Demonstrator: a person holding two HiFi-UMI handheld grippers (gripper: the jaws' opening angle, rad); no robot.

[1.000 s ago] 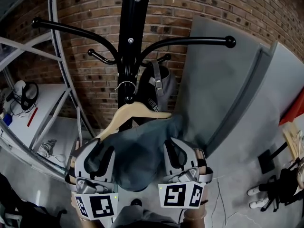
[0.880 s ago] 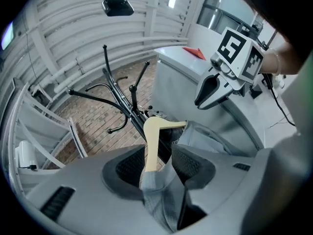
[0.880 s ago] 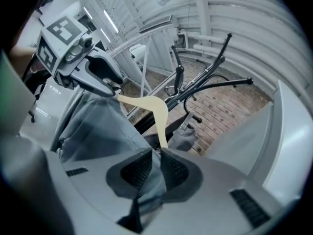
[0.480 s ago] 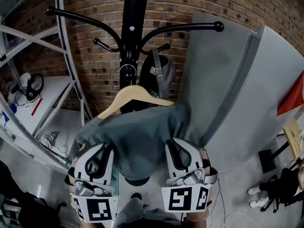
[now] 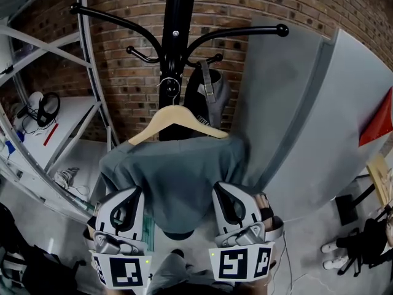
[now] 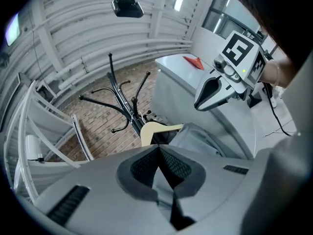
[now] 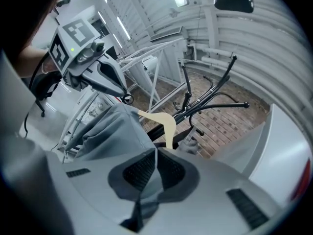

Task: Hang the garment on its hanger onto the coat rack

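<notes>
Under the rack [image 5: 175, 17], hanger [image 5: 178, 117] seemingly hooked, the left gripper [image 5: 134, 195] clamps the garment [image 5: 178, 171], the right gripper [image 5: 221, 190] closing its jaws on it; next, smooth it gently.

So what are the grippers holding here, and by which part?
The grey garment, at its lower edge: left gripper pinches one side; right gripper, jaws closing, grips the other.

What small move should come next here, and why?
Probably a gentle downward tug to straighten the garment. The left gripper is shut on its fabric, the right gripper is closing on fabric too, and the wooden hanger seems to hang by the coat rack pole, though its hook's seating is unclear.
</notes>
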